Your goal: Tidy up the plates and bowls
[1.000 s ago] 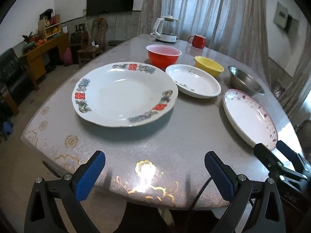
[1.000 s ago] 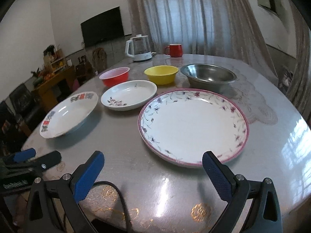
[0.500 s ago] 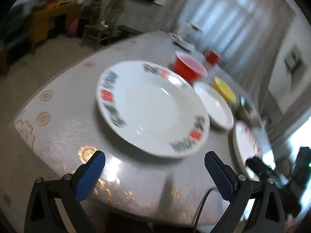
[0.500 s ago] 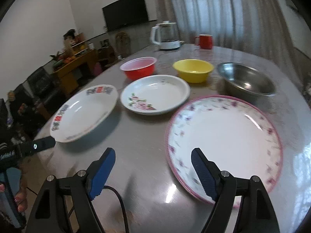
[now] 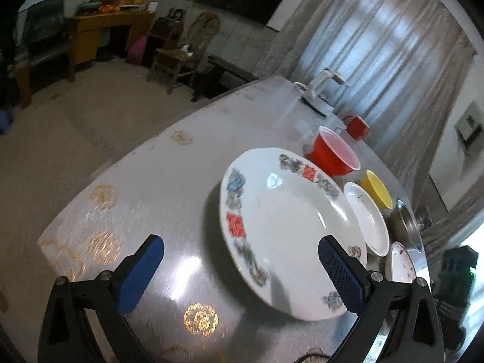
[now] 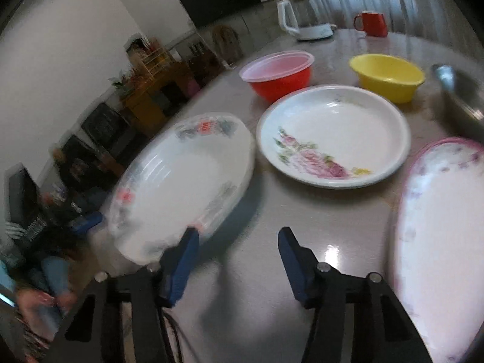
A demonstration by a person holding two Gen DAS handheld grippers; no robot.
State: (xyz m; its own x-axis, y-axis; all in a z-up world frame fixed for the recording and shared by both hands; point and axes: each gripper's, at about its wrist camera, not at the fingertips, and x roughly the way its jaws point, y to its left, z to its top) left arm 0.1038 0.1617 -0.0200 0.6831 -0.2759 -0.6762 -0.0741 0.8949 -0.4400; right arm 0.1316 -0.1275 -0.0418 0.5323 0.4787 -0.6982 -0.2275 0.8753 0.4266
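A large white plate with red and blue rim patterns [image 5: 287,227] [image 6: 181,181] lies near the table's front edge. My left gripper [image 5: 240,272] is open and rolled, and the plate's near rim sits low between its blue fingers without touching them. My right gripper [image 6: 237,263] is open with its jaws closing over bare table; its left fingertip [image 6: 184,257] overlaps that plate's near rim. Behind it stand a rose-printed white plate [image 6: 332,136], a red bowl [image 6: 278,72], a yellow bowl [image 6: 387,75] and a steel bowl [image 6: 459,93]. A pink-rimmed plate [image 6: 438,242] lies at the right.
A white kettle [image 6: 299,15] and a red mug [image 6: 372,24] stand at the far side of the grey table [image 5: 169,199]. The table's left edge drops to the floor, with chairs and a wooden desk [image 5: 99,27] beyond. A person's blurred hand [image 6: 39,302] shows at lower left.
Both views swung left towards the patterned plate, which is now larger and closer. The left gripper rolled. The right gripper's jaws narrowed a good deal, and the pink-rimmed plate slid to the right edge.
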